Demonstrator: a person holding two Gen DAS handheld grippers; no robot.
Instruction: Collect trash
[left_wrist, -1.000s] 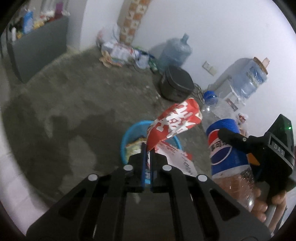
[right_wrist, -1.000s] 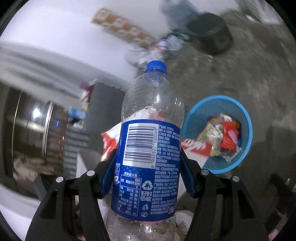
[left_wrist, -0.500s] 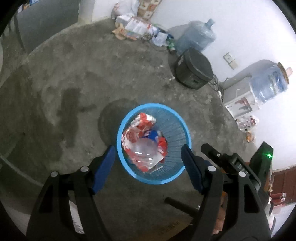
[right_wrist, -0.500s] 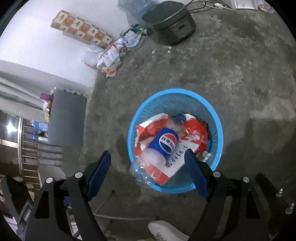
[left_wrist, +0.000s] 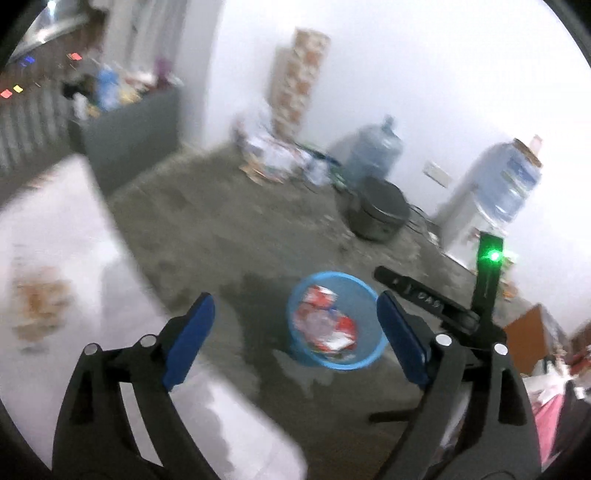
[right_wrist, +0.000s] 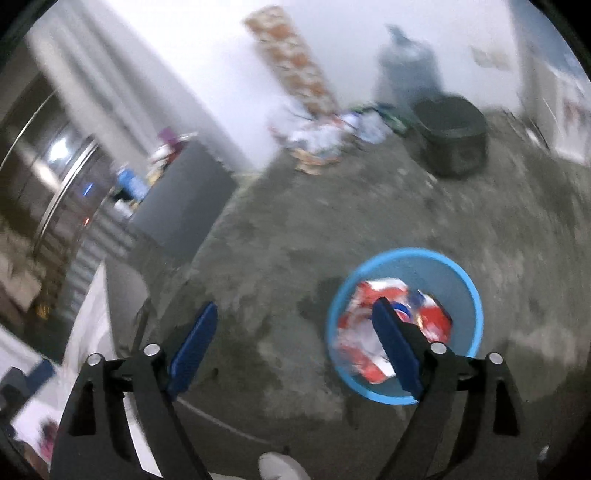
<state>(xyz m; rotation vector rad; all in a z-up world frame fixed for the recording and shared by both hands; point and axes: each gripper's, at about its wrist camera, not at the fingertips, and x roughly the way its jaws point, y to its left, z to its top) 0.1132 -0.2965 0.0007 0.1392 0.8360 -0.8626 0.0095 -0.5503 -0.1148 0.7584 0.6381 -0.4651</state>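
- Low in the centre of the left wrist view, the left hand-held gripper (left_wrist: 293, 332) has its blue pads (left_wrist: 188, 338) spread wide and still parting, with nothing between them.
- Past those pads, right of centre, a blue basket (left_wrist: 369, 360) stands on the grey concrete floor (left_wrist: 221, 236).
- Red and white wrappers (left_wrist: 325, 321) lie piled inside the basket; blur hides any finer detail.
- At the right of that frame the black body of the other tool (left_wrist: 436, 306) reaches in, with a green light (left_wrist: 493, 255) glowing on it.
- A white bench (left_wrist: 62, 280) fills the left side of the frame, smeared by motion.
- Against the far wall, upper right, sit a dark round pot (left_wrist: 380, 214), a water jug (left_wrist: 375, 155) and a dispenser carrying a second jug (left_wrist: 513, 184).
- In the right wrist view, the right hand-held gripper (right_wrist: 291, 347) is likewise released, jaws widening, gripping nothing.
- Its right-hand pad (right_wrist: 397, 350) overlaps the basket (right_wrist: 469, 295) in the lower right of the frame.
- Inside, the wrappers (right_wrist: 369, 295) surround the blue label of a plastic bottle (right_wrist: 402, 309), only partly visible.
- A white shoe tip (right_wrist: 280, 467) shows at the bottom edge.
- Loose litter (right_wrist: 317, 140) lies by the wall near the top centre, well apart from the basket.
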